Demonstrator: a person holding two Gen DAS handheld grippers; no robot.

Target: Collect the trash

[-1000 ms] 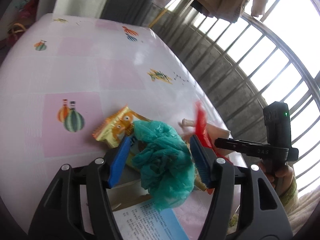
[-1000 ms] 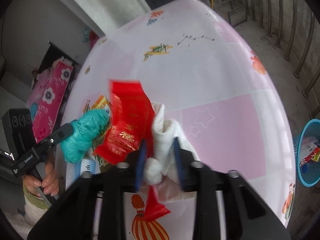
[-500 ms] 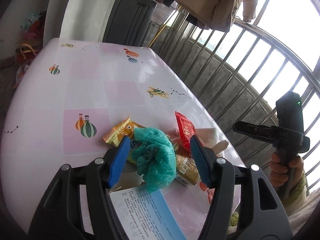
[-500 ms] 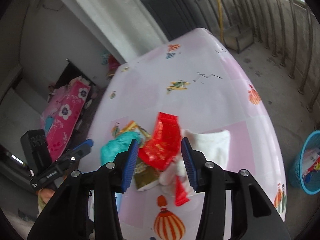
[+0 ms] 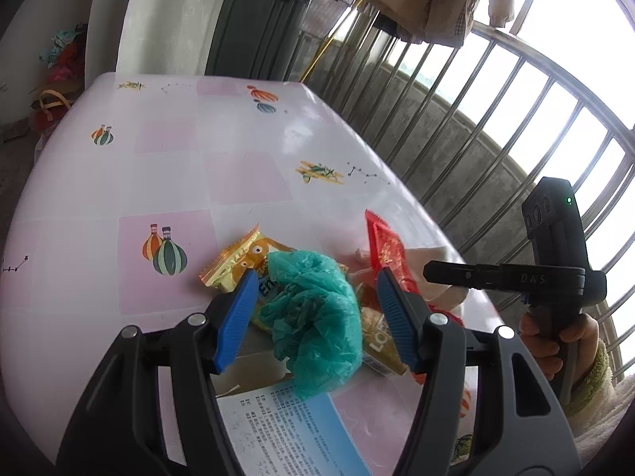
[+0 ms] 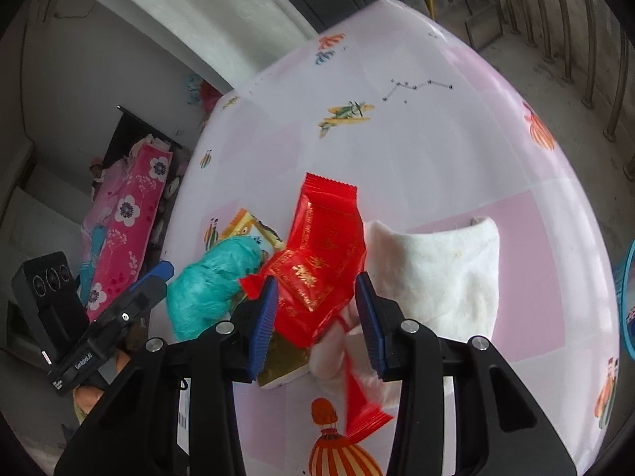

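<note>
A pile of trash lies on the pink tablecloth (image 5: 166, 166): a crumpled teal plastic bag (image 5: 317, 317), an orange snack wrapper (image 5: 238, 265), a red wrapper (image 5: 387, 254), a gold packet (image 5: 379, 347), a printed leaflet (image 5: 289, 428) and white tissue (image 6: 448, 273). My left gripper (image 5: 313, 313) is open, its jaws either side of the teal bag, just above it. My right gripper (image 6: 315, 317) is open over the red wrapper (image 6: 321, 261), with the teal bag (image 6: 214, 281) to its left. Each gripper shows in the other's view.
A metal balcony railing (image 5: 496, 127) runs along the table's right side. A blue waste basket (image 6: 627, 301) stands on the floor past the table's right edge. Clothes hang above. A pink flowered bag (image 6: 127, 230) and clutter lie on the floor at the left.
My right gripper has opened and let go of the white tissue, which now lies on the table. Both grippers have pulled back from the pile; the left stays open.
</note>
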